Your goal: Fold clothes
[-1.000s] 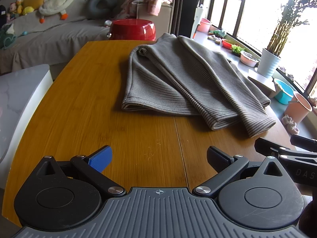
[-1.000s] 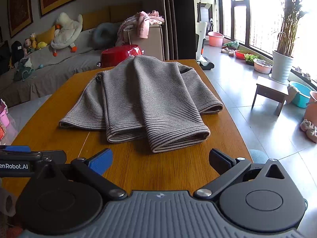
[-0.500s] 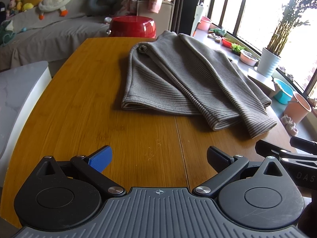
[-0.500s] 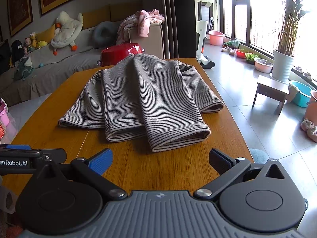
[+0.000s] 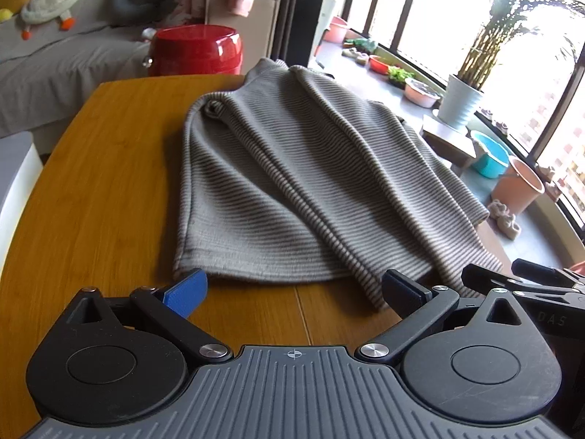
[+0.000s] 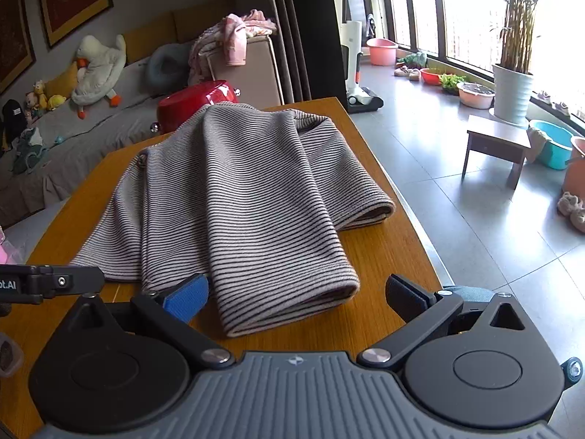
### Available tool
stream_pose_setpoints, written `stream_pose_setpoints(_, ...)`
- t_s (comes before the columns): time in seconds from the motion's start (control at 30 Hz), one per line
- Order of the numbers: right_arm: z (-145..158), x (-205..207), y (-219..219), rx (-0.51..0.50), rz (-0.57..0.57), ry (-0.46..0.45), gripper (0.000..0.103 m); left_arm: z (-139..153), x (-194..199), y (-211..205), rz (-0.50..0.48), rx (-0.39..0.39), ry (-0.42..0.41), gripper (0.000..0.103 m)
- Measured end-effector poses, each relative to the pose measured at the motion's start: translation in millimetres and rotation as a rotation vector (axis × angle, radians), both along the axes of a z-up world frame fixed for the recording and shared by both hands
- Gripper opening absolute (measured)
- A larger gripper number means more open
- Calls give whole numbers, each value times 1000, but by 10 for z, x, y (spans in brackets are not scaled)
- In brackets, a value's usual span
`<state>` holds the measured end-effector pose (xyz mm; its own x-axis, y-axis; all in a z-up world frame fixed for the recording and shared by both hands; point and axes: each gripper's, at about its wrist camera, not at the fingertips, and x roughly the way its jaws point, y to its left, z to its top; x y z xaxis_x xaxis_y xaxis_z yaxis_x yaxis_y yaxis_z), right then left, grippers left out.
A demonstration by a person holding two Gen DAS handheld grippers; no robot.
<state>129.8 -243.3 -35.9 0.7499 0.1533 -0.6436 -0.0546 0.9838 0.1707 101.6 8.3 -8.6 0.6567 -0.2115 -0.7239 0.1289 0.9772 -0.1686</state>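
Left claw (image 5: 292, 289) wide open, holding nothing, at striped sweater (image 5: 292, 183) hem; right claw (image 6: 296, 294) wide open, straddling sleeve end

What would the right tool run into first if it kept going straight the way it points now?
Most likely the near folded end of the striped garment, which already lies between the open fingers of the right tool on the wooden table. Its height above the cloth is hard to judge.

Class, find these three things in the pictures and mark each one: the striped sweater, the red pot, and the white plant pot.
striped sweater (image 6: 248, 197), right wrist view, on the top folded layer.
red pot (image 5: 197, 49), left wrist view, on its glossy side wall.
white plant pot (image 6: 512, 91), right wrist view, on its ribbed side.
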Motion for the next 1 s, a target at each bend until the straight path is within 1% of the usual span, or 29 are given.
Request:
stream_pose_setpoints(0.13, 87, 233, -17, -7, 7, -41, 103, 30, 308, 42, -14, -17, -20, 103)
stream_pose_setpoints(0.23, 184, 472, 41, -23, 34, -70, 103, 3, 575, 82, -17, -37, -15, 103)
stream_pose_setpoints(0.37, 206, 909, 204, -63, 14, -44, 103, -73, 888, 115, -11, -57, 8, 103)
stream_pose_setpoints(0.47, 187, 1187, 353, -71, 36, -43, 103, -183, 1038, 133, -17, -66, 31, 103)
stream_pose_setpoints(0.53, 171, 1361, 442, -47, 72, -49, 103, -262, 1106, 157, -19, -74, 40, 103)
stream_pose_setpoints(0.57, 150, 1448, 471, -26, 78, -47, 103, -276, 1102, 166, -24, -73, 17, 103)
stream_pose_setpoints(0.67, 17, 1696, 462, 76, 43, 7, 103, -319, 1063, 161, -55, -62, -15, 103)
stream_pose_setpoints(0.77, -152, 1770, 391, 173, -7, 22, 103, -355, 990, 170, -94, -52, -50, 103)
stream_pose_setpoints(0.83, -160, 1768, 393, 165, 3, 21, 103, -373, 951, 185, -113, -54, -67, 103)
stream_pose_setpoints(1.0, -158, 1742, 294, 220, 30, 50, 103, -389, 895, 219, -115, -76, -73, 103)
